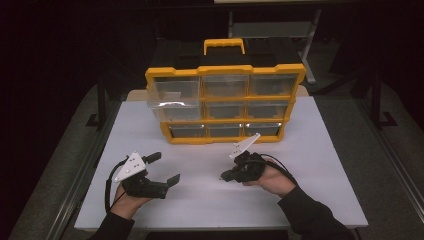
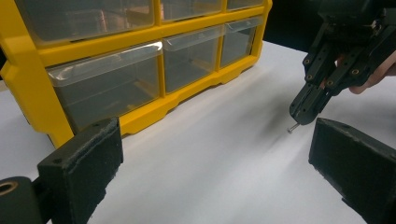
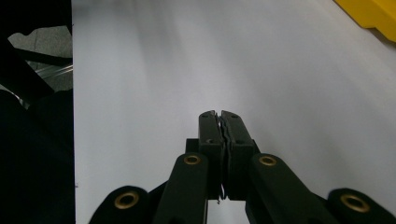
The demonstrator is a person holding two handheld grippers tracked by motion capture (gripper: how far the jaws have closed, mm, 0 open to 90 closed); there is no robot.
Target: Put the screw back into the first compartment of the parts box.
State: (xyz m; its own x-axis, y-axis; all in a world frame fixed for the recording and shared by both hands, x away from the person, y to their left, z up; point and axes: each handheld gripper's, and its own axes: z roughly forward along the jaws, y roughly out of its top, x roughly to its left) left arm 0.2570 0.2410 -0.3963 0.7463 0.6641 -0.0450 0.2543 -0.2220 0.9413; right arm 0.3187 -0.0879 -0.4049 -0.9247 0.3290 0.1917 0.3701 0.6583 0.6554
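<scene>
Jaws of my right gripper point(image 1: 226, 175) are pressed together on a small metal screw point(image 2: 293, 128), whose tip pokes out below them just above the white table point(image 1: 210, 195), in front of the yellow drawer organizer point(image 1: 225, 100). My left gripper point(image 1: 162, 167) sits well apart to the left over the table, jaws spread wide with nothing between them. One clear drawer point(image 1: 172, 95) at the organizer's upper left stands pulled out.

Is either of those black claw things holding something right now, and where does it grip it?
The right gripper pinches a tiny metal screw between its closed tips, by its upper end; the rest sticks out below. The left gripper is open and holds nothing.
</scene>
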